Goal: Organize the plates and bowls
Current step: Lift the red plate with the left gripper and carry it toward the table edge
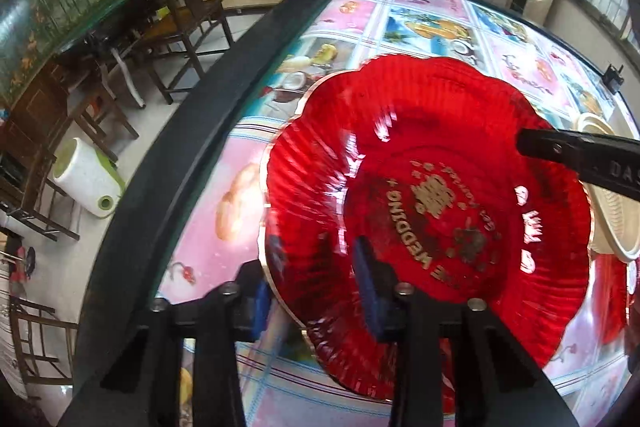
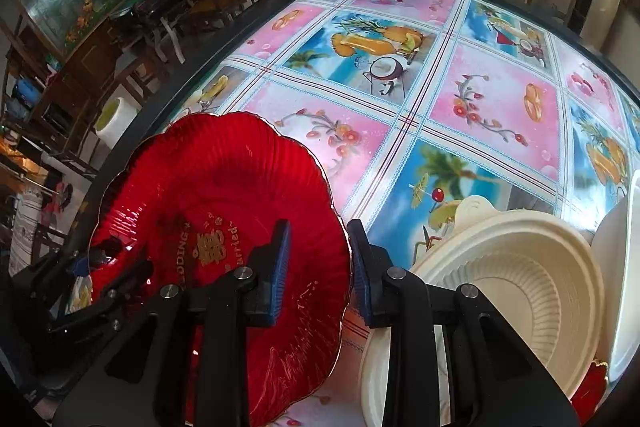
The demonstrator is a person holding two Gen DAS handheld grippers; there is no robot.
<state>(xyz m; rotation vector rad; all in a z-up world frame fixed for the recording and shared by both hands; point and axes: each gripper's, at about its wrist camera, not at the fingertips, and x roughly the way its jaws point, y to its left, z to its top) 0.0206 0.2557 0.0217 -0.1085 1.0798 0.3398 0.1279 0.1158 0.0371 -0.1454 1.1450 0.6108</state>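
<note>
Two grippers pinch red plate (image 1: 428,187) at opposite rims, near table's left edge: left gripper (image 1: 316,291) & right gripper (image 2: 318,259) nearly closed on it, prob. for a level two-handed lift toward white bowls (image 2: 520,283).

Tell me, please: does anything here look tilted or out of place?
Yes. The red plate sits tilted, one edge raised off the tablecloth, with both tongs straddling opposite rims. The cream bowls lie unevenly beside it.

Left gripper (image 1: 316,291) straddles red plate (image 1: 432,163) rim — right gripper (image 1: 528,143) opposite.
</note>
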